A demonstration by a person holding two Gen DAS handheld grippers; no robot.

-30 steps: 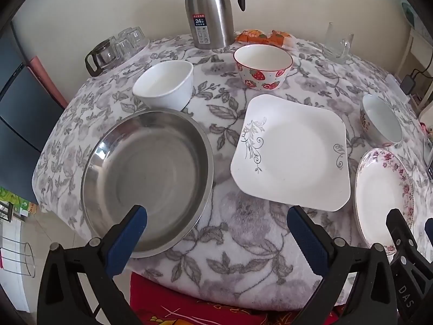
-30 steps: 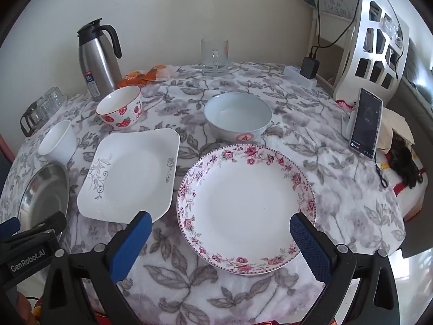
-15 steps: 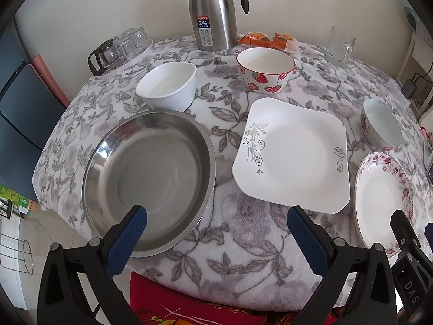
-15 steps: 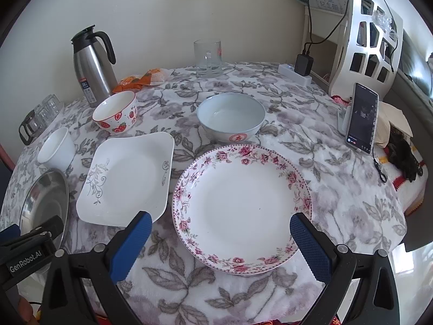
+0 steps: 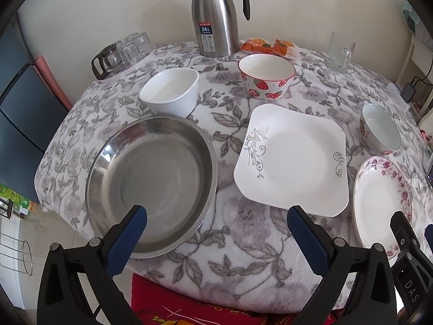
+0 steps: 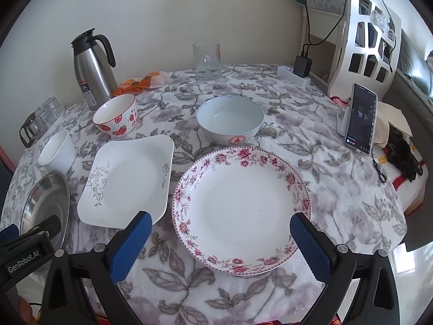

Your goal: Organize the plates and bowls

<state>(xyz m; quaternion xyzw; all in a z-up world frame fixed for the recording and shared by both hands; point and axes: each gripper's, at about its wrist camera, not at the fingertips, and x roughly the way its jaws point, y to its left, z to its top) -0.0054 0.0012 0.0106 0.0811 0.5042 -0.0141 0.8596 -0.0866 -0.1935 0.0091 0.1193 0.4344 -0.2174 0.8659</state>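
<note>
On the flowered tablecloth lie a steel plate [image 5: 151,181], a square white plate [image 5: 292,157], and a round rose-rimmed plate [image 6: 240,208]. Behind them stand a white square bowl [image 5: 170,92], a strawberry bowl [image 5: 266,75] and a pale blue bowl [image 6: 230,119]. My left gripper [image 5: 216,216] is open and empty, above the table's near edge between the steel plate and the square plate. My right gripper [image 6: 219,223] is open and empty, its fingers either side of the near half of the rose plate, above it.
A steel thermos jug [image 5: 216,16], a glass mug [image 6: 207,61], orange snack packets [image 5: 270,46] and a tray of glasses [image 5: 121,51] stand at the back. A phone on a stand [image 6: 361,119] and a power strip [image 6: 293,74] sit at the right.
Both grippers have pulled back and up a little, so the dishes sit slightly lower and farther in both views. Nothing on the table has moved.
</note>
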